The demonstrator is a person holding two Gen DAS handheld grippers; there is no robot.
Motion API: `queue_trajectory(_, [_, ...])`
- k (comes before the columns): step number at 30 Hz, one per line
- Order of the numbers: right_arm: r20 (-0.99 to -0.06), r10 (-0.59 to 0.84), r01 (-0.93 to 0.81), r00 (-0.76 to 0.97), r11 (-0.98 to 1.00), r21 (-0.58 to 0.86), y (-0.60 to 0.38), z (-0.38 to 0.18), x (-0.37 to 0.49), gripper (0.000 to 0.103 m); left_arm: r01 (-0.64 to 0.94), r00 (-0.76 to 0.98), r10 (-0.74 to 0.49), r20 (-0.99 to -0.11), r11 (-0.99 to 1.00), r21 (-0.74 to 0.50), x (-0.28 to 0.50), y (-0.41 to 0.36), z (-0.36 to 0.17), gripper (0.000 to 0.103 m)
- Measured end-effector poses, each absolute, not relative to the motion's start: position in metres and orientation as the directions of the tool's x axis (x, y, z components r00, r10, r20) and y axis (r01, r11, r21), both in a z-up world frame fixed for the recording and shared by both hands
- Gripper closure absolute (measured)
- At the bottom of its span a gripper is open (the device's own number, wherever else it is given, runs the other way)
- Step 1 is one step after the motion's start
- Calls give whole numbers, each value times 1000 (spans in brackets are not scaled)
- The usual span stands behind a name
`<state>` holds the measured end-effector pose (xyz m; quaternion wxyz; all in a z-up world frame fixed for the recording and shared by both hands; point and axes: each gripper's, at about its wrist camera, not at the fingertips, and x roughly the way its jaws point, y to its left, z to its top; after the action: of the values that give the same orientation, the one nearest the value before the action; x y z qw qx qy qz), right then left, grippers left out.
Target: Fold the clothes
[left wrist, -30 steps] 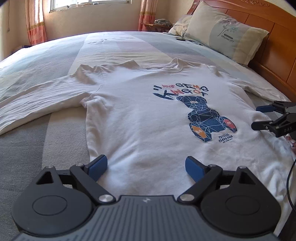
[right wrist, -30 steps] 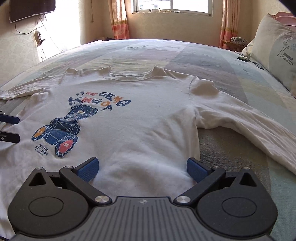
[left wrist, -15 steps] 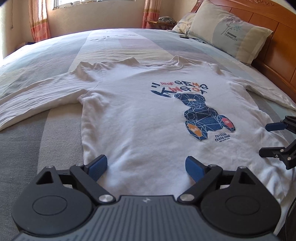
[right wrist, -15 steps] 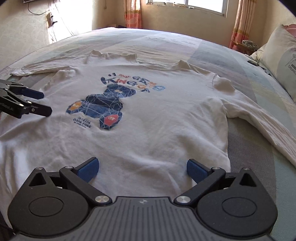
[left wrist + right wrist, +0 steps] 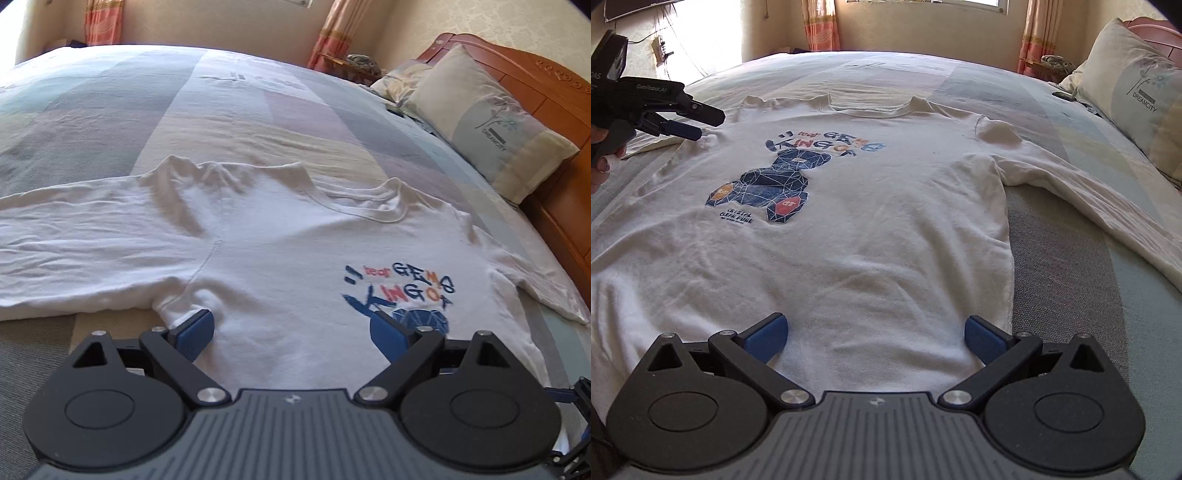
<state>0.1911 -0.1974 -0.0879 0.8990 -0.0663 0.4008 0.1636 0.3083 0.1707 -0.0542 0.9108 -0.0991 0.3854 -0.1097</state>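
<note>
Nearest the right wrist camera, the right gripper (image 5: pixel 875 338) hangs over the lower part of the white sweatshirt (image 5: pixel 849 229), jaws spread wide with nothing between them. Likewise the left gripper (image 5: pixel 291 332) hovers with jaws wide and empty, low over the garment's left armpit seam (image 5: pixel 192 284).

The sweatshirt lies flat, print side up, on the bed (image 5: pixel 1089 280), both long sleeves stretched outward and nothing folded over. That layout fits a garment just spread out as well as one opened again, so I judge only that any grasp should pinch a single edge or seam cleanly, taking both fabric layers, and lift low so the body does not drag and wrinkle.

Further off, the collar (image 5: pixel 871 107) sits toward the window, and a pillow (image 5: pixel 1137 99) rests by the headboard.

Hard to make out: the hem is hidden under the gripper bodies in both views, the left sleeve's (image 5: pixel 74 251) cuff runs out of frame, and the right sleeve (image 5: pixel 1100 206) is cut off at the picture's edge.
</note>
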Motion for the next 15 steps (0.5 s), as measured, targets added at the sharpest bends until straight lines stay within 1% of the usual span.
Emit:
queue_trajectory(3, [-739, 250, -356, 625, 934, 15, -200, -88, 190, 0, 86, 672, -280, -686, 949, -303, 330, 180, -61, 17])
queue_trajectory(8, [-733, 252, -352, 631, 936, 19, -199, -89, 191, 0, 195, 631, -363, -686, 930, -312, 316, 168, -47, 17])
queue_trajectory(11, [-732, 246, -343, 635, 939, 18, -198, -89, 191, 0, 266, 600, -412, -685, 911, -315, 305, 160, -38, 13])
queue_trajectory(13, [-729, 246, -342, 639, 940, 17, -198, -90, 191, 0, 325, 535, -452, -714, 890, -319, 294, 149, -46, 13])
queue_trajectory(14, [-728, 246, -342, 640, 940, 17, -198, -90, 190, 0, 338, 507, -448, -736, 889, -308, 289, 146, -53, 13])
queue_trajectory(15, [-727, 247, -342, 640, 940, 18, -198, -90, 190, 0, 329, 493, -417, -764, 902, -280, 284, 146, -60, 13])
